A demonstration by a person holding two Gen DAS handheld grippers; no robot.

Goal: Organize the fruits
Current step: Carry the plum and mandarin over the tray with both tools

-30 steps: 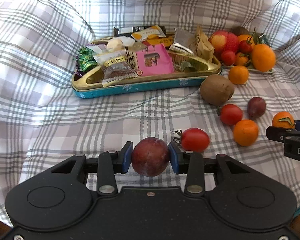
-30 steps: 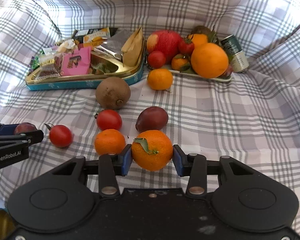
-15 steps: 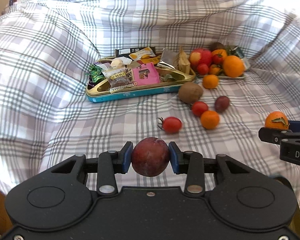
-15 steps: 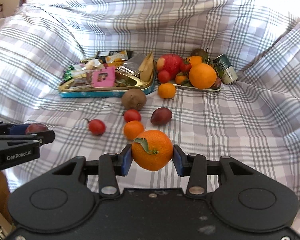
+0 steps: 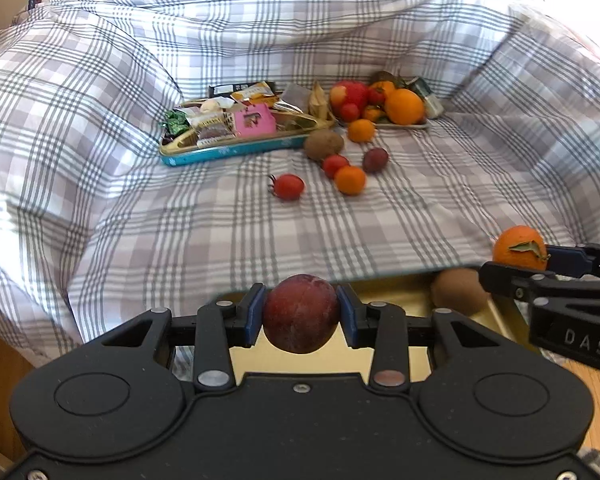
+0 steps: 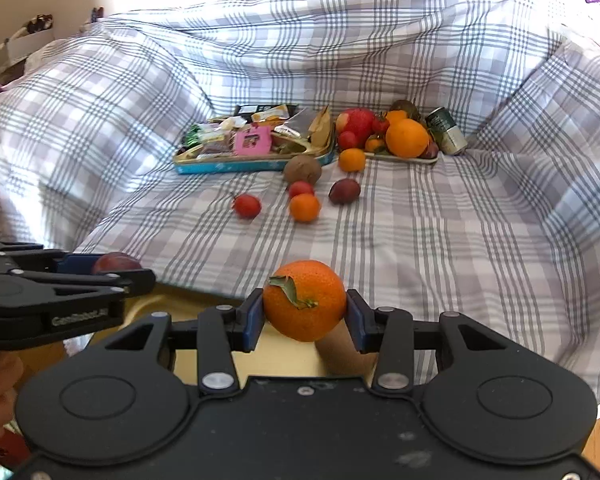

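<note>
My left gripper (image 5: 300, 316) is shut on a dark red plum (image 5: 300, 312), its blue pads pressed on both sides. My right gripper (image 6: 305, 314) is shut on a mandarin with a leaf (image 6: 305, 300). Both hang over a pale yellow tray (image 5: 396, 292) at the near edge of the checked cloth (image 5: 220, 232); a kiwi (image 5: 458, 290) lies in that tray. Each gripper shows at the edge of the other's view: the right one (image 5: 540, 268), the left one (image 6: 112, 270). Loose fruit stays on the cloth: a tomato (image 5: 288, 187), a mandarin (image 5: 350, 179), a plum (image 5: 375, 160), a kiwi (image 5: 323, 144).
A gold and teal tin of snack packets (image 5: 236, 148) stands at the back. Beside it a white plate (image 6: 400, 157) holds an apple, an orange and small fruit, with a can (image 6: 446, 131) next to it. Cloth folds rise on both sides. Wooden floor shows low at the edges.
Both grippers have drawn back and up from the fruit on the cloth, each keeping its fruit. The yellow tray with a kiwi has come into view under them.
</note>
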